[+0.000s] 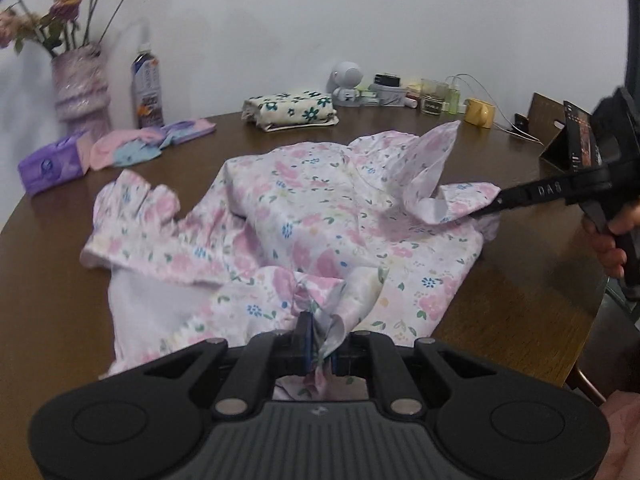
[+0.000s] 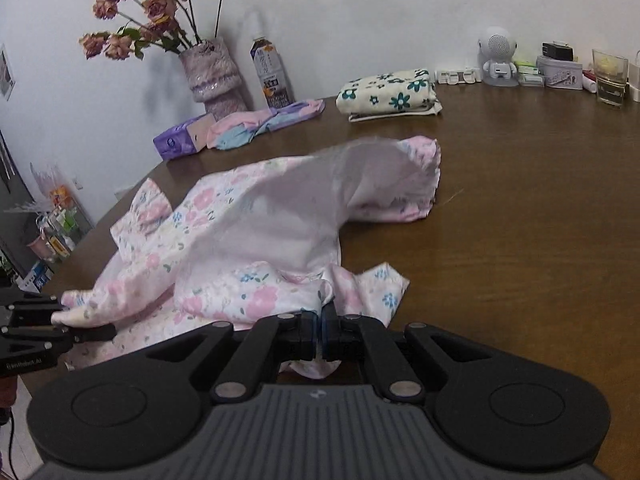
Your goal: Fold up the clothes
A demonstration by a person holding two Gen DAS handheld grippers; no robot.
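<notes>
Left wrist view: the floral garment (image 1: 320,216) sprawls rumpled across the middle of the brown table (image 1: 520,280), one ruffled sleeve trailing toward the left of the frame. Your left gripper (image 1: 320,344) at bottom centre is pinched on a bunched edge; your right gripper (image 2: 322,336) is clamped on another edge. Judging from this, lift both evenly and keep the cloth taut so the fold lands flat, clear of the folded green-flowered cloth (image 1: 290,110) at upper centre.

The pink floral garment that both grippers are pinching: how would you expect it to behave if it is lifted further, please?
The pink floral garment will probably flop and sag, since it drapes in soft creases between the left gripper and right gripper. It looks thin and light. Its slight sheen suggests that it may slide on the table.
</notes>
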